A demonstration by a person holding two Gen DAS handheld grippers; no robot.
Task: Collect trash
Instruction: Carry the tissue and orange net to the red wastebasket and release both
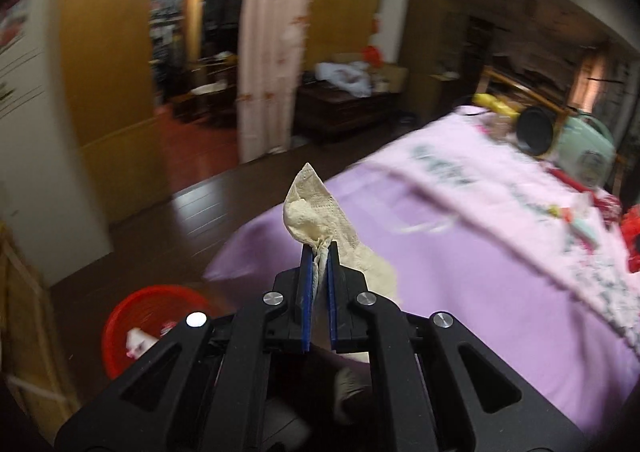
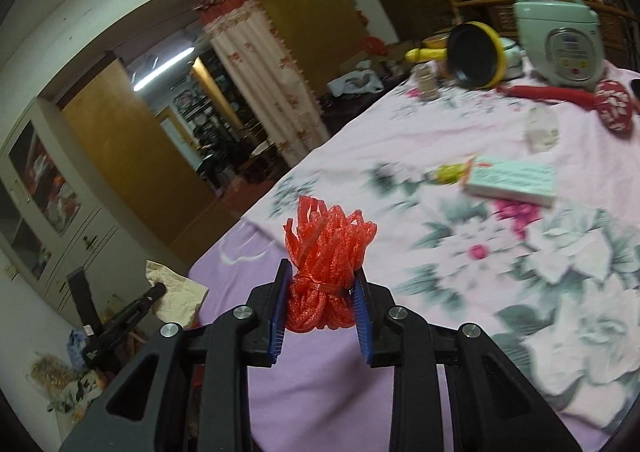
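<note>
My left gripper (image 1: 319, 252) is shut on a crumpled cream tissue (image 1: 316, 208), which sticks up past the blue pads over the edge of the pink-clothed table (image 1: 460, 260). Below and to the left, on the dark floor, stands a red basket (image 1: 132, 316) with a bit of white trash in it. My right gripper (image 2: 323, 276) is shut on a bunched red mesh net (image 2: 326, 252), held above the table's near left corner. In the right wrist view the left gripper (image 2: 154, 292) and its tissue (image 2: 176, 288) show at lower left.
On the floral tablecloth (image 2: 500, 252) lie a pale box (image 2: 512, 180), a small wrapper (image 2: 448, 174), a red-and-white item (image 2: 614, 110), a yellow-rimmed pan (image 2: 476, 54) and a rice cooker (image 2: 558, 40). A white cabinet (image 2: 48, 188) and floor clutter (image 2: 68, 380) sit at the left.
</note>
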